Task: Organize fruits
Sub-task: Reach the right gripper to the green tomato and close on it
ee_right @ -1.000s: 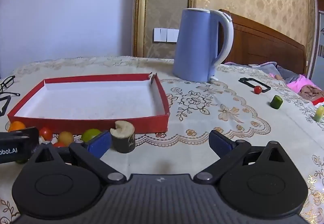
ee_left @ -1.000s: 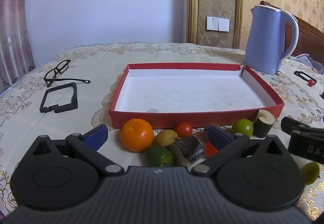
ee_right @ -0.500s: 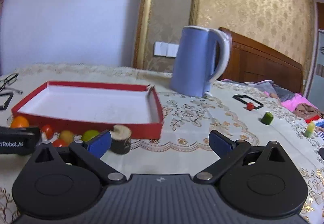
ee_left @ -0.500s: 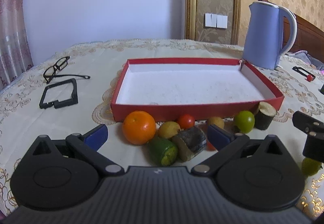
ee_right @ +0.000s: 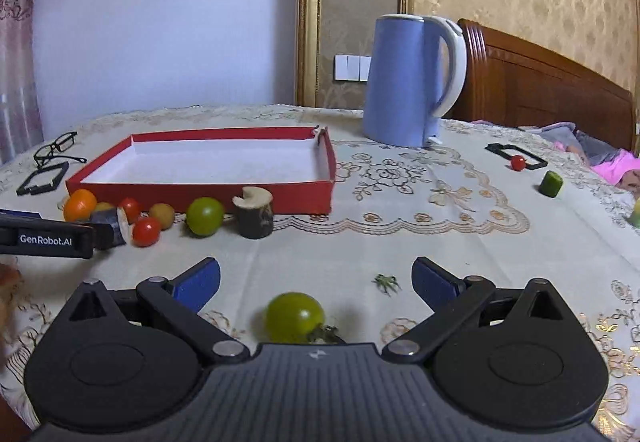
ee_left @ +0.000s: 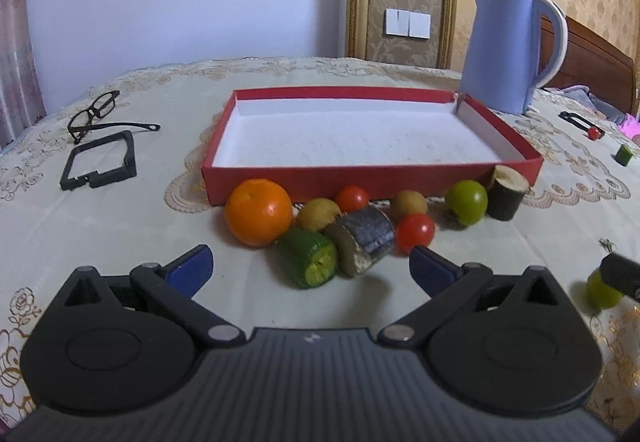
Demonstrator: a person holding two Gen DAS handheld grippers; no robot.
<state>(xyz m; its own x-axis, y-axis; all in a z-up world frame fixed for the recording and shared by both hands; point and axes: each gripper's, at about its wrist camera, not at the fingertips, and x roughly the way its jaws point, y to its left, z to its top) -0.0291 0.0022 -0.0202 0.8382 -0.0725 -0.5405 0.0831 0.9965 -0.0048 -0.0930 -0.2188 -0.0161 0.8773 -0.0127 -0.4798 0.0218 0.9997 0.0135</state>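
A red tray [ee_left: 500,166] with a white inside sits mid-table, also in the right wrist view [ee_right: 200,188]. In front of it lie an orange [ee_left: 258,217], two red tomatoes [ee_left: 415,233], two yellow fruits [ee_left: 318,214], a green fruit [ee_left: 466,202], a cucumber piece [ee_left: 310,263], a grey roll [ee_left: 364,238] and a wood stub [ee_left: 506,192]. My left gripper [ee_left: 310,268] is open, just short of the cucumber piece. My right gripper [ee_right: 316,280] is open above a green tomato [ee_right: 295,316] that lies between its fingers, untouched.
A blue kettle [ee_right: 412,80] stands behind the tray's right corner. Glasses [ee_left: 94,114] and a black frame [ee_left: 100,166] lie left. At right lie a black frame with a red tomato [ee_right: 518,162], a cucumber piece [ee_right: 551,183] and a stem [ee_right: 386,282].
Both grippers have drawn back and risen from the fruit row. The green tomato has come into view between my right gripper's fingers. Both stay open.
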